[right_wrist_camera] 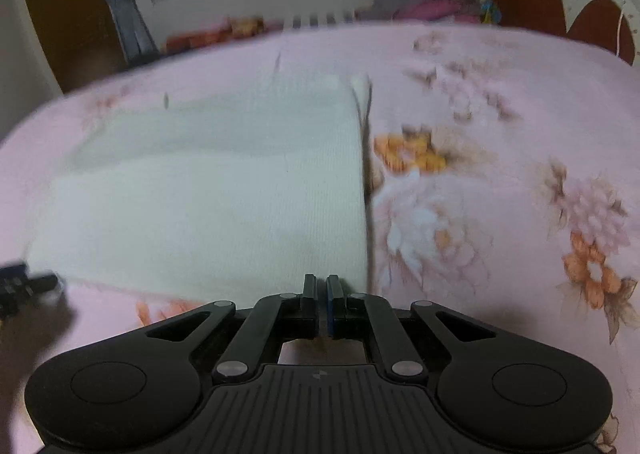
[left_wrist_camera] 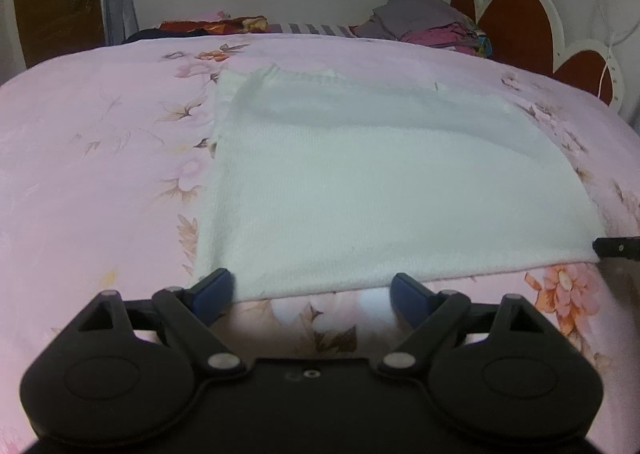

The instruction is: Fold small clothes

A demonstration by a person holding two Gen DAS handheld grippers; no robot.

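1. Nearest to us in the left wrist view, the left gripper stands with its fingers spread wide and empty over the near hem of the white garment.
2. We see the right gripper with its fingers closed at the garment's near right corner; the view is blurred, so they probably pinch the hem, though we cannot be sure.
3. Our worry: if only the right side lifts while the left fingers stay off the cloth, the hem could drag askew and the fold go crooked.
4. A thin pinch may slip, letting the corner drop.
5. We find the garment lying flat on the pink floral bed, centre of the cover, side edges folded in, finely ribbed, smooth, with a soft crease across its far half.
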